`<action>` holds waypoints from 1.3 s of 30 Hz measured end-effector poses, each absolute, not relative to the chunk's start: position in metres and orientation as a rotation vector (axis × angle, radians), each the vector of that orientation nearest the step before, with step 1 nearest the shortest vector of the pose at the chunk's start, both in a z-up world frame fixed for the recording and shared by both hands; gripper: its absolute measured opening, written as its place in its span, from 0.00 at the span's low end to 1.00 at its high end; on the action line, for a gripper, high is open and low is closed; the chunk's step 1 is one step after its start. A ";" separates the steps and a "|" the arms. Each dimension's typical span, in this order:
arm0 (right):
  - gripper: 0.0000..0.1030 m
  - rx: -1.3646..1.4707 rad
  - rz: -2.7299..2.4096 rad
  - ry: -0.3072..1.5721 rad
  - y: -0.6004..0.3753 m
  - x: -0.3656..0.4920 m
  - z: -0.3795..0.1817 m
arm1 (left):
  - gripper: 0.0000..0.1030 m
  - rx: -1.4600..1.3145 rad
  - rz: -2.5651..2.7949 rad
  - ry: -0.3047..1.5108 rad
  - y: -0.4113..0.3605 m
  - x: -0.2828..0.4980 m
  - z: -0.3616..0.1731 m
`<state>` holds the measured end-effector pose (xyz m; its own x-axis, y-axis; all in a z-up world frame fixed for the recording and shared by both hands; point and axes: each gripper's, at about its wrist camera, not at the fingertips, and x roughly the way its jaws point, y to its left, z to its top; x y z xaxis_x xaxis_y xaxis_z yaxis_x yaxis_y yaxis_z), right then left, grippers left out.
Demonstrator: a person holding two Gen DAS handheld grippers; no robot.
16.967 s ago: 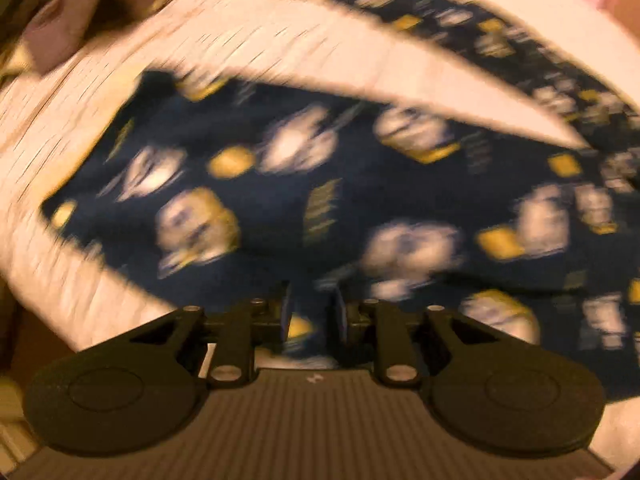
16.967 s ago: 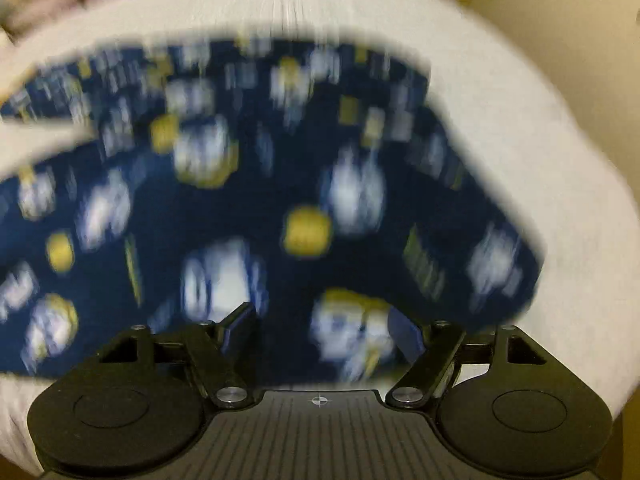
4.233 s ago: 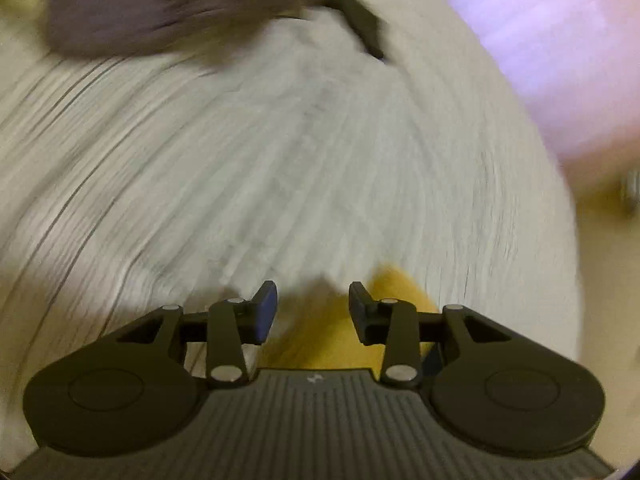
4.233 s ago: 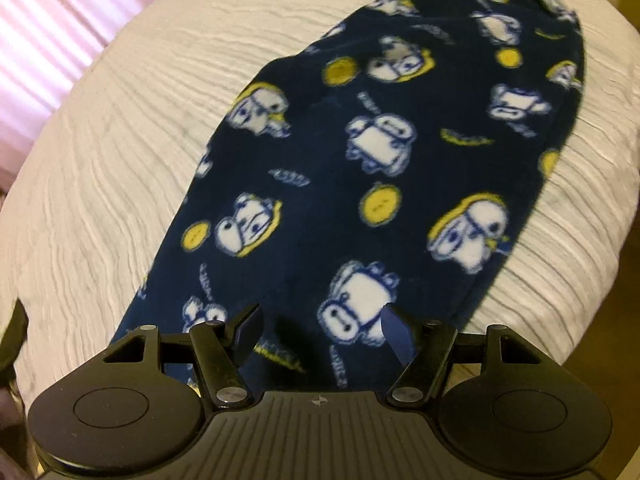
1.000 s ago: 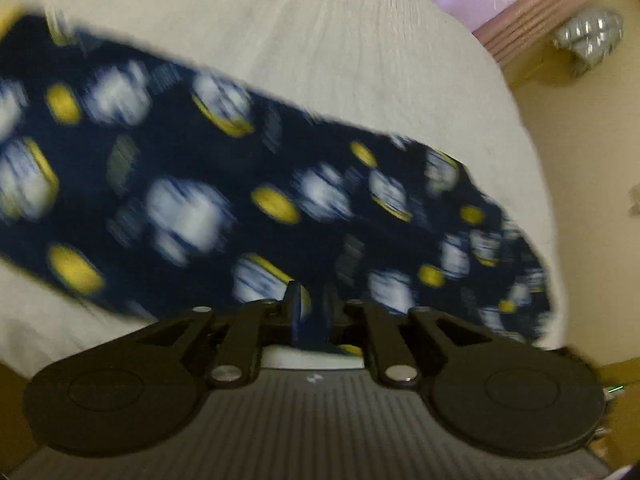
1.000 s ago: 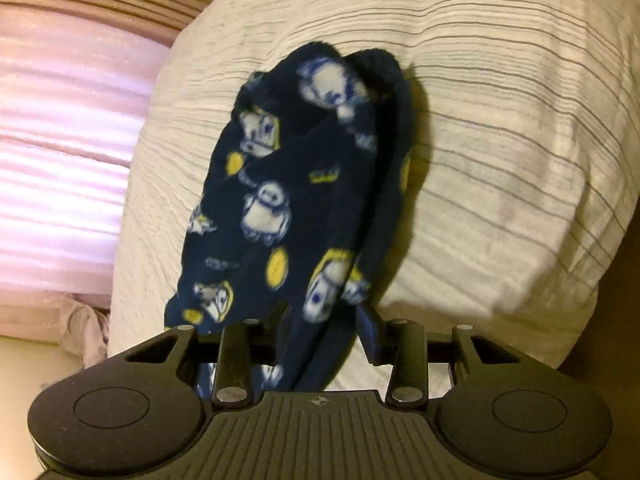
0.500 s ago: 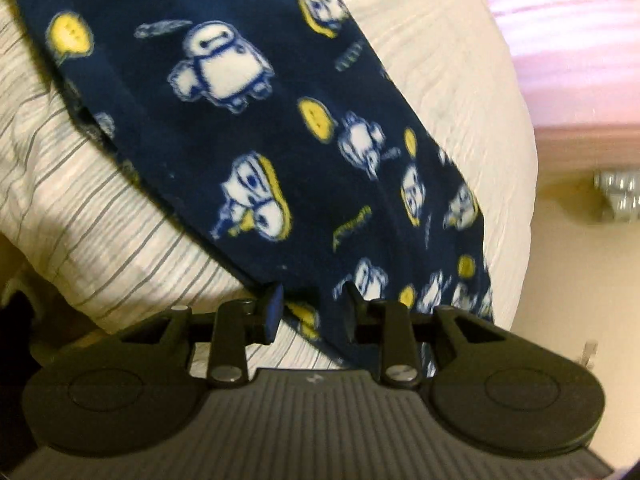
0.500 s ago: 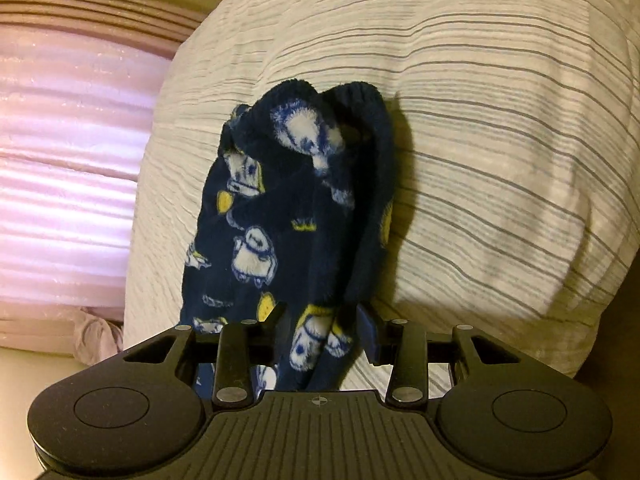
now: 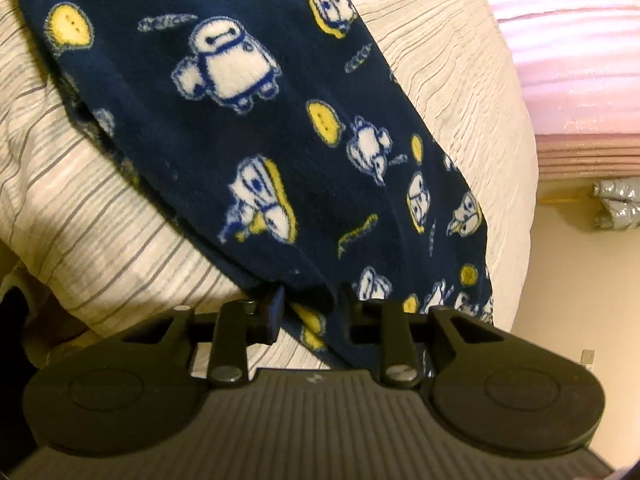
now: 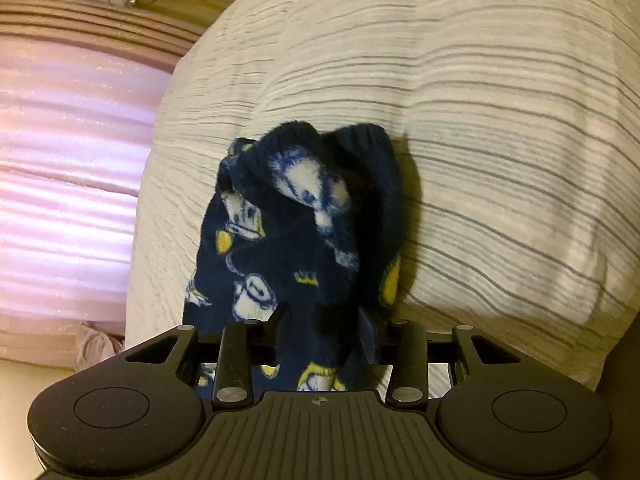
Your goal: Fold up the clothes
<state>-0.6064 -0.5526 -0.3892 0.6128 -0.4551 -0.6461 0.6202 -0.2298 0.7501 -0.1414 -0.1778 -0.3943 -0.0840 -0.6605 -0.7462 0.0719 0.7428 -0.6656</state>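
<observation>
- Fleece trousers [image 9: 256,128], navy with white cartoon figures and yellow blobs, lie on the bed [image 9: 100,240], running from the upper left of the left wrist view down to the lower right.
- Left tongs [image 9: 310,312] at the bottom centre of that view have just been closing, and now pinch the near edge of the trousers between their pads.
- Right tongs [image 10: 322,334], low in the right wrist view, have also just been closing; a bunched end of the trousers [image 10: 304,240] sits squeezed between them and rises in a heap towards the middle of the frame.
- Bed cover is white with thin grey stripes, and it wrinkles around the heap.
- Pink curtain [image 10: 60,160] fills the left of the right wrist view.
- Silver crumpled thing [image 9: 618,210] sits at the right edge of the left wrist view; I can't make out what it is.
</observation>
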 end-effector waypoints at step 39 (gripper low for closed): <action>0.25 0.812 -1.143 0.631 -0.573 -0.576 -0.381 | 0.03 0.175 -0.853 1.218 -0.227 -0.132 -0.377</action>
<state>-0.5757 -0.5732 -0.3809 0.3029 -0.5335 -0.7897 0.9525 0.1959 0.2330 -0.1322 -0.2272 -0.3774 0.0857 -0.4800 -0.8731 0.6564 0.6864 -0.3130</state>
